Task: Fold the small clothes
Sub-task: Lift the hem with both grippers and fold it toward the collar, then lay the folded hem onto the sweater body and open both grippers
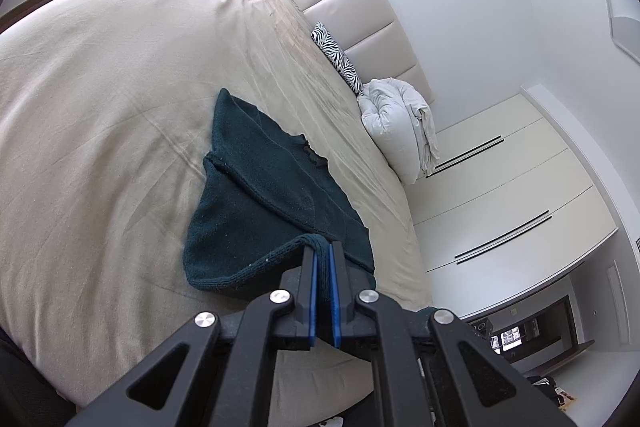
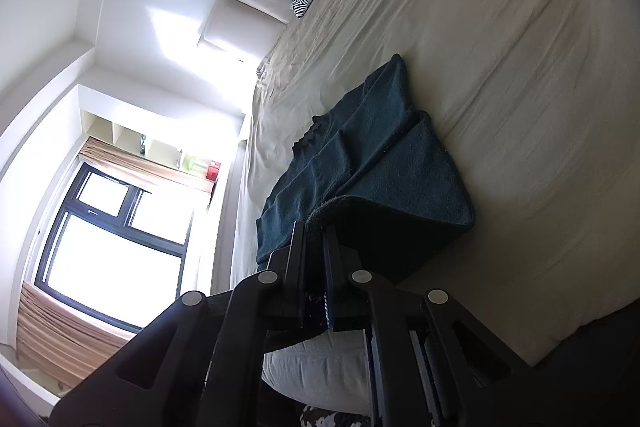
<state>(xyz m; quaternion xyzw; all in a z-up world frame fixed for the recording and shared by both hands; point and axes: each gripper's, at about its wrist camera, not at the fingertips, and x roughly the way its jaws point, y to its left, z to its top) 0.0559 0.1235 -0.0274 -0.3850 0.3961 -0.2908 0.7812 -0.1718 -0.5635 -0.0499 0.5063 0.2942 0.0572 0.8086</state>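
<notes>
A dark teal knitted garment (image 1: 256, 195) lies on a bed (image 1: 100, 107) covered by a cream sheet, its near hem lifted off the sheet. The left wrist view alone shows white wardrobe doors (image 1: 500, 195) beyond the bed's right side; the right wrist view alone shows a bright window (image 2: 116, 227) with tan curtains. Both show a zebra-print cushion (image 1: 338, 57) and a rumpled white duvet (image 1: 396, 123) at the padded headboard. The left gripper (image 1: 323, 247) has its jaws narrow, pinching the hem — and the right gripper (image 2: 316, 227) likewise clamps the hem's other corner.
</notes>
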